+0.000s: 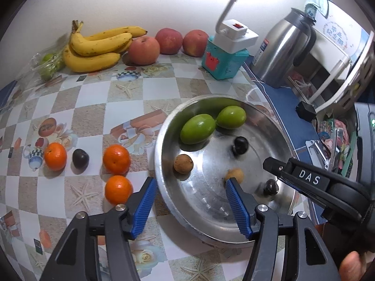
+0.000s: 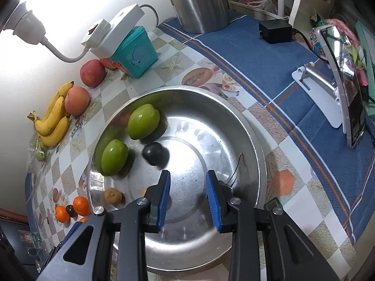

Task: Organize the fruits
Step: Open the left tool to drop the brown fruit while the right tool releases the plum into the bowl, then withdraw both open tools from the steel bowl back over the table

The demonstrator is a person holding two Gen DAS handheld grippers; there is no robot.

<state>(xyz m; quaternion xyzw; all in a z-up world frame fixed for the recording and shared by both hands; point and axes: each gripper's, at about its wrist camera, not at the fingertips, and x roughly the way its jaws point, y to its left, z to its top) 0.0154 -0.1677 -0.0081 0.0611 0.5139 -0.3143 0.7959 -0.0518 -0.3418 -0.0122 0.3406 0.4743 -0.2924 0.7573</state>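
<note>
Left gripper [image 1: 189,188] jaws wide, empty, straddling bowl [image 1: 164,126] rim; small tan fruit [image 1: 234,174] at right fingertip, 1 o'clock. Right gripper [image 2: 188,178] narrow, empty; dark plum [image 2: 153,152] at 11 o'clock.

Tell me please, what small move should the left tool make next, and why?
Probably lift the left tool off the bowl rim and swing it toward the nearest orange. Its jaws stand open and empty, and that orange, two more and a dark fruit lie outside the bowl on the table.
</note>
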